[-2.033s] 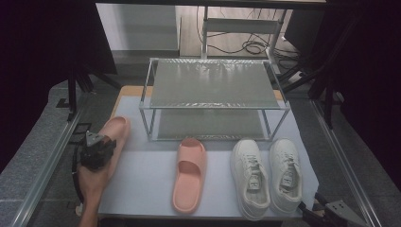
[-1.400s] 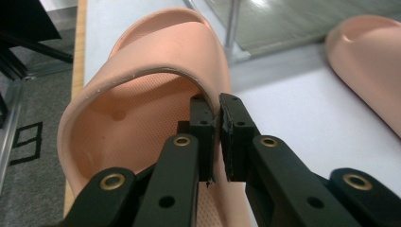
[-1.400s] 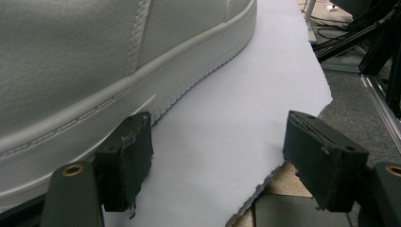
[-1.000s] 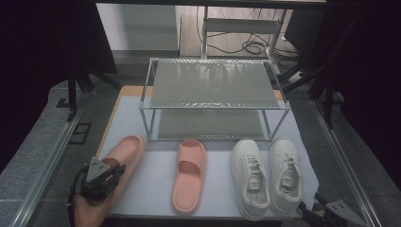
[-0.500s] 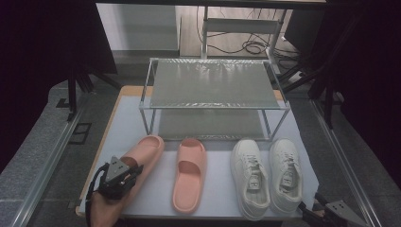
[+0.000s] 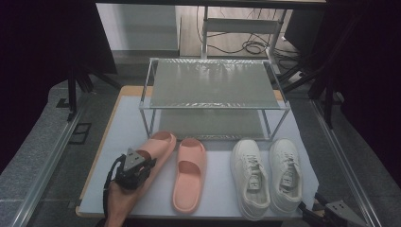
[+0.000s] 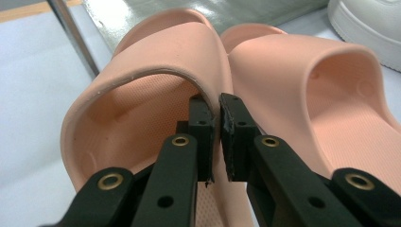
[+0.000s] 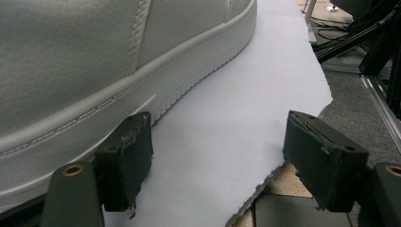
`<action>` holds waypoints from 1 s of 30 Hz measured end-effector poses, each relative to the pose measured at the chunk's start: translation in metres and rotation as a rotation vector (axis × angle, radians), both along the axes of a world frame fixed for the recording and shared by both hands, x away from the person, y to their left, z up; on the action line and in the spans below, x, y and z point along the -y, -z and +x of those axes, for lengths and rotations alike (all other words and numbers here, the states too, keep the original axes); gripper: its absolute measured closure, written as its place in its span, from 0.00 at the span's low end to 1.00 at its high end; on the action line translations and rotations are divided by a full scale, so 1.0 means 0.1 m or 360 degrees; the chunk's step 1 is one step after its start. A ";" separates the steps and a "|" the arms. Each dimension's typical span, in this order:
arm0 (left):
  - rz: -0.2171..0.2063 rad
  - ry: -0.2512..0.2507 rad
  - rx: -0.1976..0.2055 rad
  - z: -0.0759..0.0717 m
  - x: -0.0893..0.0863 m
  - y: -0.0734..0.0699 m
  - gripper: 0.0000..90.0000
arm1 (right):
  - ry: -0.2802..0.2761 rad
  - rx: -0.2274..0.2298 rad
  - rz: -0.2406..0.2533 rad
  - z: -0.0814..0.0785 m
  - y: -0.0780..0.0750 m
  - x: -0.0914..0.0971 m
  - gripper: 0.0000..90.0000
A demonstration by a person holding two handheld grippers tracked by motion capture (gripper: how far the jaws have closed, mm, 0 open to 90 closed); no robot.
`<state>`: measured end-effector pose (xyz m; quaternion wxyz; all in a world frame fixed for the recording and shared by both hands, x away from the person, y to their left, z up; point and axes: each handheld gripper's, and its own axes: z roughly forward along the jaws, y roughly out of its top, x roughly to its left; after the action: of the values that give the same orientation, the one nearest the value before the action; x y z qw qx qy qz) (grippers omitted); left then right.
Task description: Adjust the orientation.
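Note:
My left gripper (image 6: pixel 144 161) is shut on the strap edge of a pink slipper (image 6: pixel 160 143), which lies tilted on the white mat, its toe towards the rack. In the left gripper view the two pads (image 7: pixel 203 127) pinch the strap's thin rim of that slipper (image 7: pixel 156 56), and its twin (image 7: pixel 302 71) lies right beside it. The second pink slipper (image 6: pixel 189 176) rests flat on the mat. My right gripper (image 6: pixel 326 208) sits at the table's near right corner; its jaws (image 8: pixel 217 161) stand open beside a white sneaker (image 8: pixel 94 61), with nothing between them.
A pair of white sneakers (image 6: pixel 267 177) stands right of the slippers. A two-tier metal rack (image 6: pixel 213 85) occupies the back of the white mat (image 6: pixel 123 123). Rails run along both table sides, and cables lie on the floor beyond.
My left gripper has carried the pink slipper from the mat's left edge rightward, until it lies close beside the other slipper. The right gripper has not moved.

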<state>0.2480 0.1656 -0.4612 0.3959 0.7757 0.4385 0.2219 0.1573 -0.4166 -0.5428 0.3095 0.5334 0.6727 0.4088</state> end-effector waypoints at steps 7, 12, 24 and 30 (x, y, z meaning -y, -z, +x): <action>-0.0001 -0.0024 -0.0002 0.18 0.15 0.04 0.93 | -0.0003 0.0001 0.0002 0.00 0.00 0.00 0.27; -0.0007 -0.0057 0.0015 0.31 0.24 0.05 0.93 | -0.0004 0.0007 0.0003 0.00 0.00 0.00 0.27; -0.0019 -0.0134 0.0055 0.57 0.36 0.09 0.92 | -0.0011 0.0003 0.0007 0.00 0.00 0.01 0.27; -0.0018 -0.0163 0.0052 0.71 0.40 0.14 0.92 | -0.0014 0.0004 0.0008 0.00 0.00 0.01 0.27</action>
<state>0.3187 0.1255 -0.4754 0.3956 0.7463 0.4723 0.2520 0.1570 -0.4176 -0.5432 0.3070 0.5306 0.6738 0.4125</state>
